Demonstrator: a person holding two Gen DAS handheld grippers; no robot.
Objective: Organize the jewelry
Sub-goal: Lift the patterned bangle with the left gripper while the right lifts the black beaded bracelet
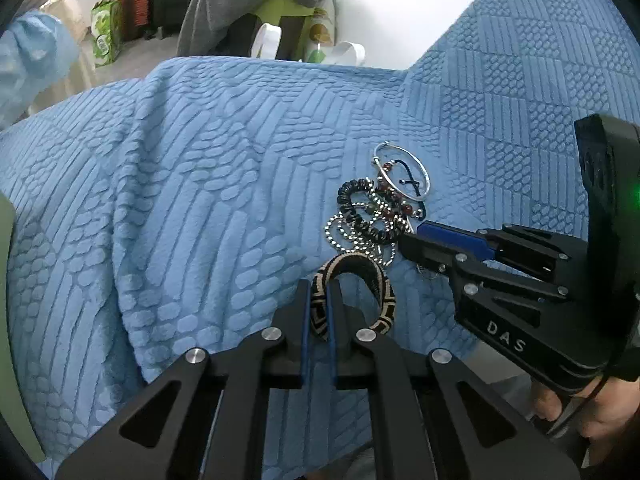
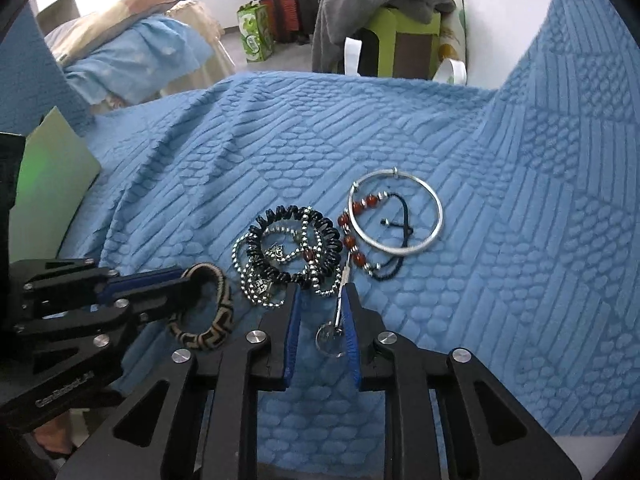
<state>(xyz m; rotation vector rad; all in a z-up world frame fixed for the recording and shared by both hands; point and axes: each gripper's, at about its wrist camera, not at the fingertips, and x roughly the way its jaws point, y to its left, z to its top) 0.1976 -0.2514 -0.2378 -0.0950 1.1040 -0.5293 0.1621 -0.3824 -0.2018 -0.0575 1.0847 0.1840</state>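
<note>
Clamped in our left tongs (image 1: 318, 312), we are holding the woven bangle (image 1: 356, 296) clear of the tangle (image 2: 288, 256); right tongs (image 2: 322, 312) are straddling a metal pin (image 2: 343, 300), narrowly parted.

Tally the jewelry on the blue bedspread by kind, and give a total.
Woven bangle, pinched by the left gripper: 1
Silver hoop bangle: 1
Black coil band: 1
Red bead cord bracelet: 1
Silver bead chain: at least 1, tangled
Metal stick with ring, between the right gripper's fingers: 1
Total: at least 6
</note>
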